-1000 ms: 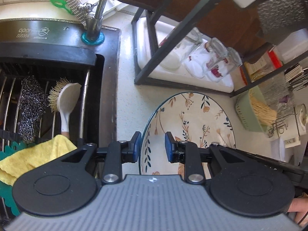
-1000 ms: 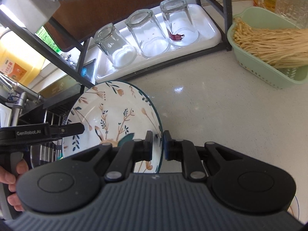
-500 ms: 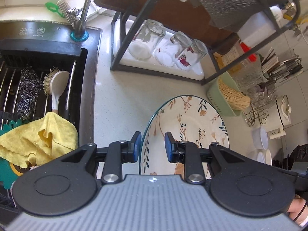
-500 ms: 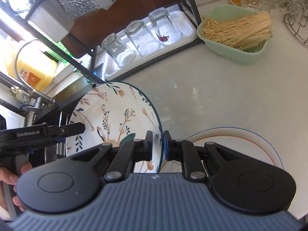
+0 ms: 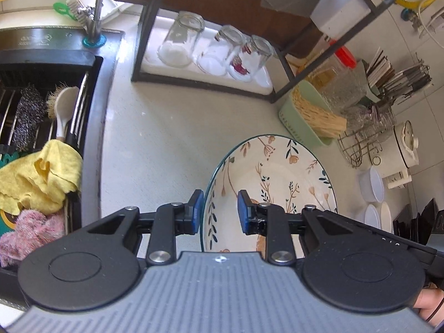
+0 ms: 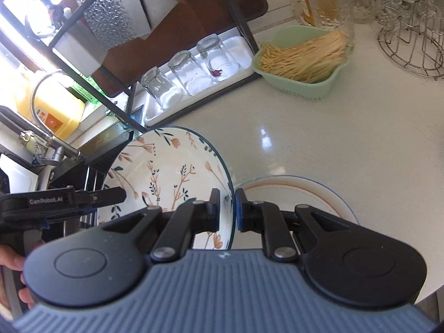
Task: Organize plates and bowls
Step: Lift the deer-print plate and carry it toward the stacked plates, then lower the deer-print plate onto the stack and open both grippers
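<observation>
A floral bowl [image 5: 277,177] with a dark teal rim hangs above the white counter, held from two sides. My left gripper [image 5: 219,212] is shut on its left rim, one blue pad outside and one inside the wall. My right gripper [image 6: 227,205] is shut on the thin right rim of the same floral bowl [image 6: 166,166]. The right wrist view also shows the left gripper [image 6: 122,194] reaching in from the left, with a hand behind it. A white plate [image 6: 305,191] with an orange and blue ring lies on the counter just beyond the right fingers. Small white bowls [image 5: 373,183] sit at the far right.
A black sink [image 5: 91,111] with a yellow cloth [image 5: 36,177], scourer and brush lies to the left. At the back, a black rack [image 5: 211,83] holds three upturned glasses. A green basket [image 6: 299,83] of pale sticks and a wire stand [image 6: 410,47] of glassware stand at the right.
Both grippers carried the floral bowl away from the sink, rightward along the counter and slightly higher. The ringed plate has come into the right wrist view; the white bowls now show at far right.
</observation>
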A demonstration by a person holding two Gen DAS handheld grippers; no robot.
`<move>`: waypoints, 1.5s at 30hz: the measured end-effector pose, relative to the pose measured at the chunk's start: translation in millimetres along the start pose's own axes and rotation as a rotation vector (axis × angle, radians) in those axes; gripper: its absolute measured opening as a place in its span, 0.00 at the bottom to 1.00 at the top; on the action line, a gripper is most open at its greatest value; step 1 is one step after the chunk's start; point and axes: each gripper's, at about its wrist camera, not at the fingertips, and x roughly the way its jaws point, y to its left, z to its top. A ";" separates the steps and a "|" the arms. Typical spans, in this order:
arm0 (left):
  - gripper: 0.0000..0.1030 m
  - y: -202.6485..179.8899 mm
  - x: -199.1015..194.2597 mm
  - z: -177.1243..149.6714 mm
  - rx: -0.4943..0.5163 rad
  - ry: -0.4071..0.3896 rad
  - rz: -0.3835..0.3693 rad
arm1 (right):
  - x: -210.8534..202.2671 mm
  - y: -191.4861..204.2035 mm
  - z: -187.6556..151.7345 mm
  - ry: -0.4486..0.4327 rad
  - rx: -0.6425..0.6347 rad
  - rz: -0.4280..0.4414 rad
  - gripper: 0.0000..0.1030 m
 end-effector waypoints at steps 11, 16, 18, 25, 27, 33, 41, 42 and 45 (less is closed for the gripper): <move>0.29 -40.6 35.9 -22.9 0.150 0.092 0.053 | -1.6 -45.0 -25.7 0.018 0.067 -0.021 0.14; 0.29 -49.5 44.5 -29.4 0.200 0.133 0.049 | -3.2 -58.8 -35.7 0.012 0.115 -0.026 0.14; 0.29 -53.4 49.1 -32.9 0.201 0.148 0.062 | -3.7 -63.0 -37.5 0.016 0.128 -0.028 0.14; 0.29 -66.0 54.7 -47.6 0.135 0.125 0.130 | 0.1 -74.4 -35.8 0.072 0.067 -0.017 0.14; 0.29 -66.6 58.2 -49.0 0.091 0.132 0.154 | 1.7 -77.0 -36.0 0.092 0.048 -0.014 0.14; 0.29 -83.3 66.9 -49.4 0.091 0.118 0.228 | 1.2 -88.8 -31.0 0.148 -0.001 0.019 0.14; 0.29 -88.0 69.4 -56.1 0.092 0.110 0.291 | 6.9 -85.0 -24.3 0.173 -0.096 0.029 0.15; 0.29 -87.9 68.9 -56.8 0.090 0.108 0.293 | 7.3 -83.8 -24.2 0.172 -0.102 0.029 0.16; 0.29 -88.1 68.1 -58.6 0.088 0.098 0.300 | 9.7 -83.3 -22.9 0.176 -0.114 0.038 0.16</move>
